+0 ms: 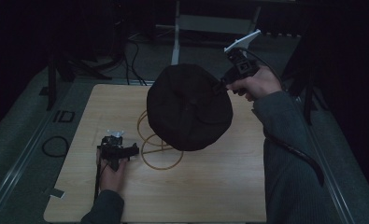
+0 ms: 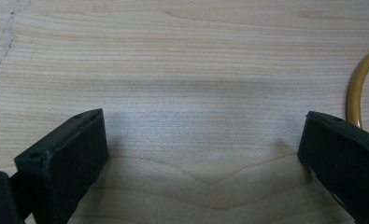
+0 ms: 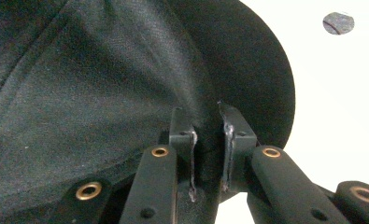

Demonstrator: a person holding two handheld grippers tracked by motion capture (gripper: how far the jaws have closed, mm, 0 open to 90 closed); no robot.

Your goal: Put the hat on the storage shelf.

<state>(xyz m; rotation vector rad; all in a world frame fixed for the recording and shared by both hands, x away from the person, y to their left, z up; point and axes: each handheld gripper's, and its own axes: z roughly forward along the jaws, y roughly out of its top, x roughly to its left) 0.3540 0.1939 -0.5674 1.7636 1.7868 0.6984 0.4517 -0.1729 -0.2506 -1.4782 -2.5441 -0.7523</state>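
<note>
Black cap (image 1: 189, 106) pinched at its edge by right gripper (image 3: 209, 140); left gripper (image 2: 203, 154) open over table (image 2: 182, 56).

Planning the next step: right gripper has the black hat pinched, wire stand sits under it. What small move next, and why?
Probably ease the hat a little lower onto the yellow wire stand. The right gripper is shut on the hat's edge and holds it above the stand's loops, while the left gripper rests open on the table, holding nothing.

A: What is being seen lying on the wooden table (image 1: 210, 186)?
B: A yellow looped cord (image 1: 156, 144) is being seen near its middle, coiled flat.
A: And off its left edge?
B: A black ring (image 1: 55, 146) is being seen lying on the grey floor (image 1: 14, 140).
</note>
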